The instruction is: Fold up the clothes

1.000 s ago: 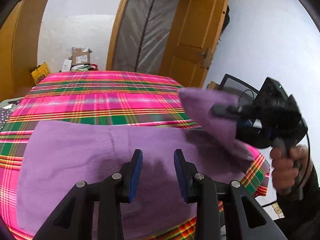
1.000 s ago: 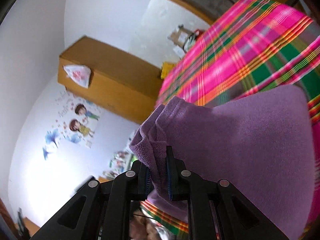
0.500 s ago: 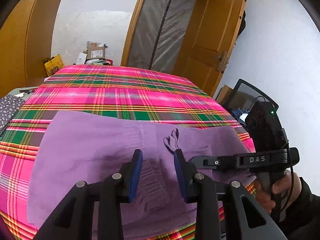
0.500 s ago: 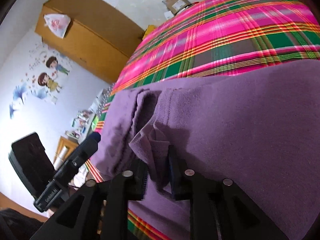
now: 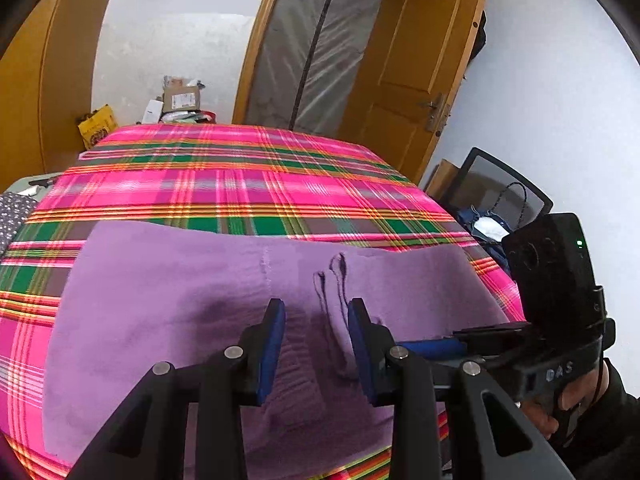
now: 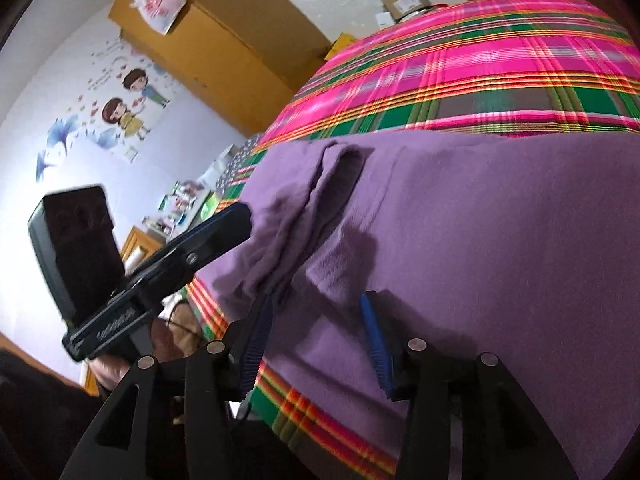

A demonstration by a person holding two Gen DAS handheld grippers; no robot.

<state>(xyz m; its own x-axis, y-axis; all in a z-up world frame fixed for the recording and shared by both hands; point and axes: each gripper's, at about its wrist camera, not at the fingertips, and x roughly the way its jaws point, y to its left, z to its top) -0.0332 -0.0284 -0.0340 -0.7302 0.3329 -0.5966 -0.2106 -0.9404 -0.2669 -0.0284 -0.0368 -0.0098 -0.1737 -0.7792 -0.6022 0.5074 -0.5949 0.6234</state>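
A purple garment lies spread over the pink and green plaid tablecloth. Its sleeve is folded inward, with the cuff lying on the body. My left gripper hovers open just above the fabric and holds nothing. In the right wrist view, my right gripper is open, its blue pads standing either side of a loose fold of the purple garment. The folded cuff lies just ahead. One finger of the right gripper reaches in from the right, close to my left gripper.
A hand holds the right gripper at the table's right front corner. Beyond the table are a wooden door, cardboard boxes and a black chair. A wooden cabinet stands on the left. The table's near edge lies under my right gripper.
My right gripper carried the sleeve over the garment, lowered it onto the body, then opened and let it go. My left gripper stayed open over the fabric.
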